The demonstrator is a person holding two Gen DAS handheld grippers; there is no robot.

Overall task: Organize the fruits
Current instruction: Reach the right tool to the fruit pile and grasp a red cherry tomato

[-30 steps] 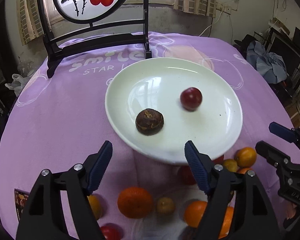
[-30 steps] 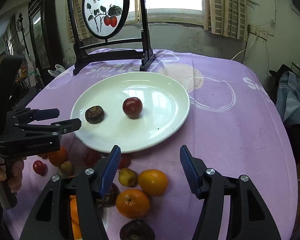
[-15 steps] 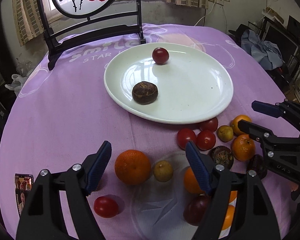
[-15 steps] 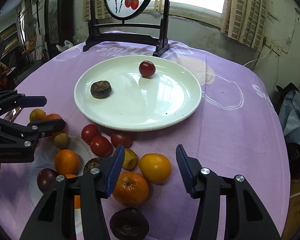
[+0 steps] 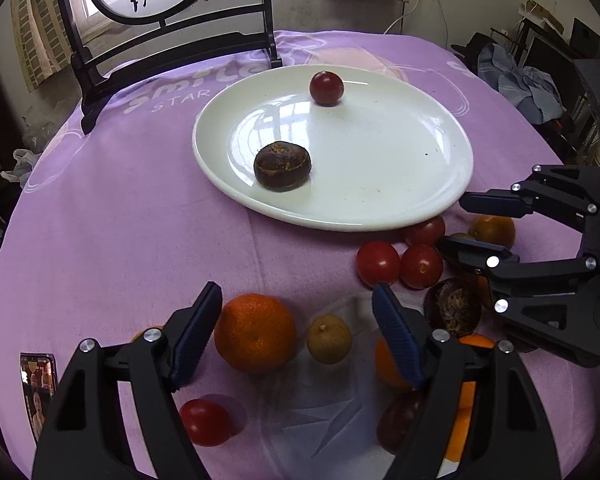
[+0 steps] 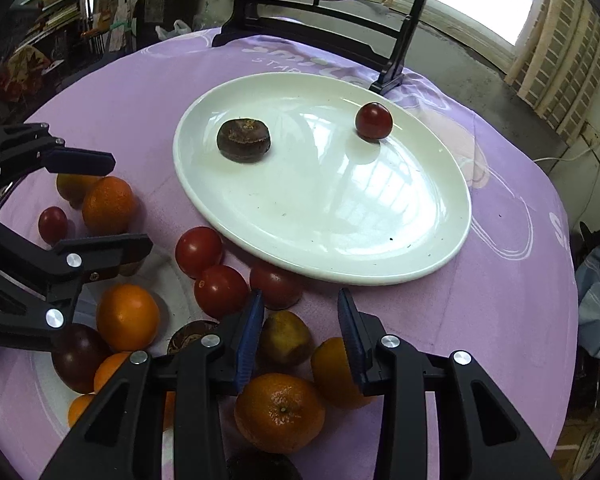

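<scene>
A white plate (image 5: 380, 216) (image 6: 380, 276) on the purple cloth holds a dark brown fruit (image 5: 282, 166) (image 6: 244, 140) and a red tomato (image 5: 326, 87) (image 6: 373, 121). Loose oranges, tomatoes and brown fruits lie in front of it. My left gripper (image 5: 296, 300) (image 6: 132, 202) is open above a big orange (image 5: 255, 334) and a small yellow-brown fruit (image 5: 329, 339). My right gripper (image 6: 300, 300) (image 5: 452, 224) is closing its jaws. A yellow-brown fruit (image 6: 286, 338) lies between the pads, which do not touch it, with an orange-yellow fruit (image 6: 332, 372) just to its right.
A black wooden stand (image 5: 172, 56) with a round painted panel rises behind the plate. Three red tomatoes (image 6: 220, 290) cluster by the plate's near rim. A small photo card (image 5: 38, 384) lies near the cloth's left edge. Clothes and clutter (image 5: 528, 84) sit beyond the table.
Both grippers have dropped back from the plate toward the loose fruit. The right gripper's jaws have narrowed and its view has rolled. The tomato on the plate rolled to the far side.
</scene>
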